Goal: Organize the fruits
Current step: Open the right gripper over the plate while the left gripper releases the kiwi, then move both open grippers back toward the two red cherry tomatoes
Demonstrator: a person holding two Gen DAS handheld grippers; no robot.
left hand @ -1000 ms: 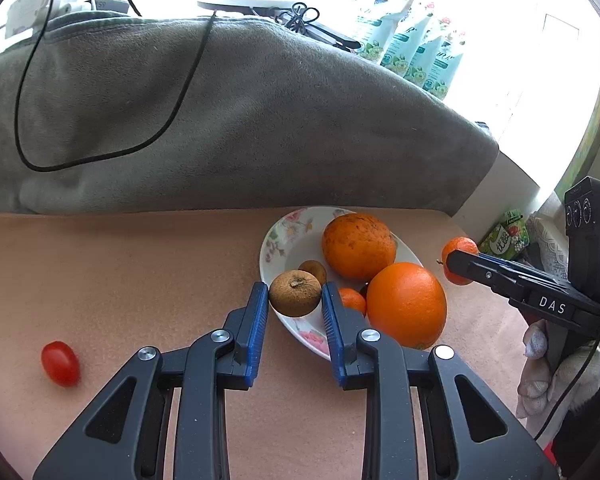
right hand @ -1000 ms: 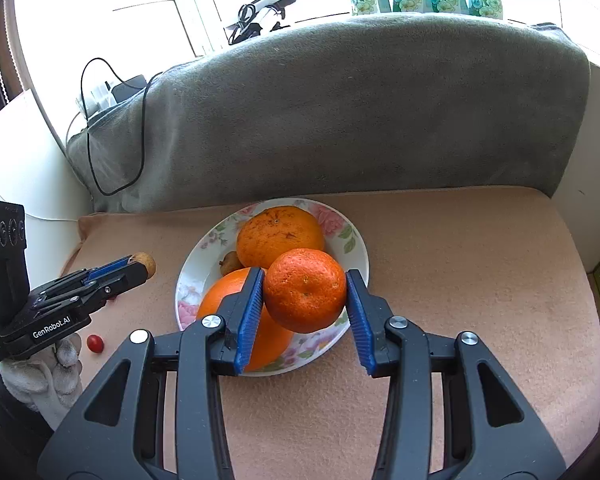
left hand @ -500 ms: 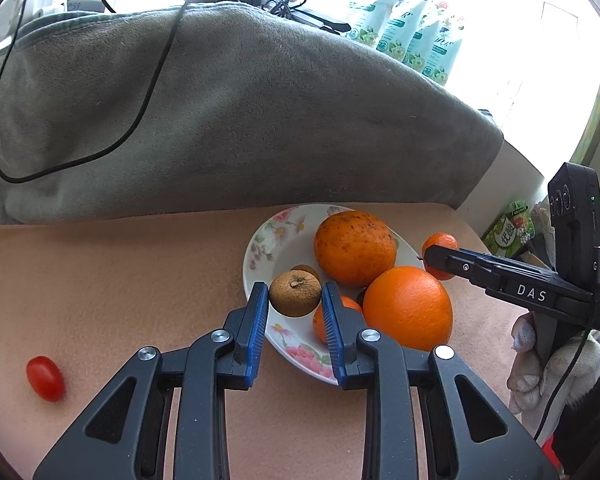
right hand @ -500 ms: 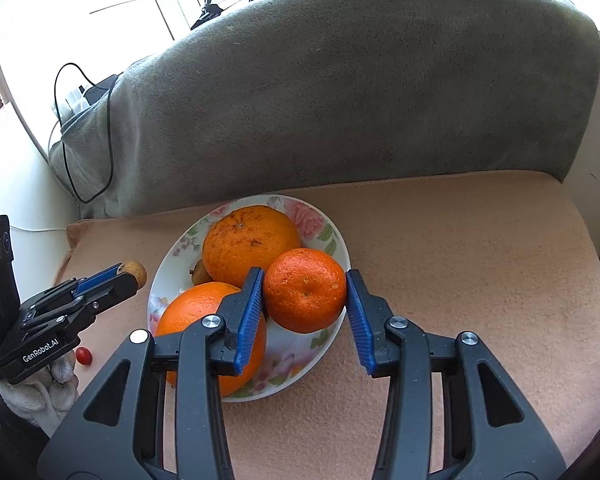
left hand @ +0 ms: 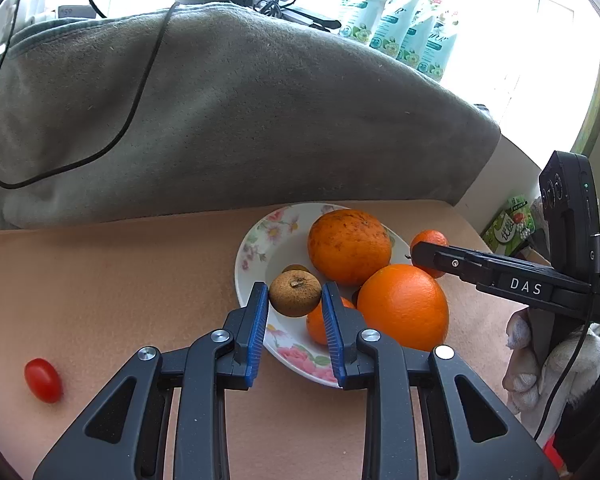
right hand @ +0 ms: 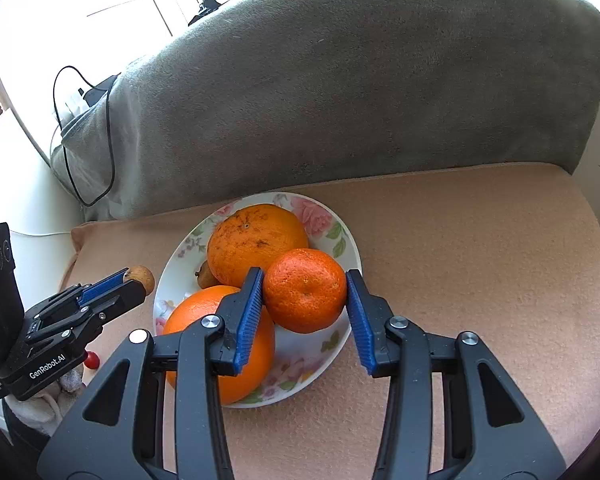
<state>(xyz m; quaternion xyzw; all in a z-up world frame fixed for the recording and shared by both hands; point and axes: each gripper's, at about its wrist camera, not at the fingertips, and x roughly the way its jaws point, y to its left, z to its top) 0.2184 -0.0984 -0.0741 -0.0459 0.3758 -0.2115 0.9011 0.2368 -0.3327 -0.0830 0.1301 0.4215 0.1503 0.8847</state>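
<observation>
Black two-finger grippers, left gripper (left hand: 295, 306) and right gripper (right hand: 305, 302): blue ribbed fingers (left hand: 257, 328), silver screws; white knit glove (left hand: 548, 364).

Open tan mat (right hand: 480, 248) right of plate (right hand: 350, 248); grey cushion (right hand: 340, 92) walling the back.

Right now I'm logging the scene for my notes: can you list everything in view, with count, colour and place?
Floral china plate: one, white with pink flowers, on the mat.
Large oranges: two, orange, on the plate.
Small brown round fruit: one, held over the plate's edge.
Mandarin: one, orange, held over the plate.
Cherry tomato: one, red, on the mat, apart from the plate.
Fleece mat: one, peach.
Blanket: one, grey, behind.
Left gripper: black with blue pads, shut on the brown fruit.
Right gripper: same colours, shut on the mandarin.
</observation>
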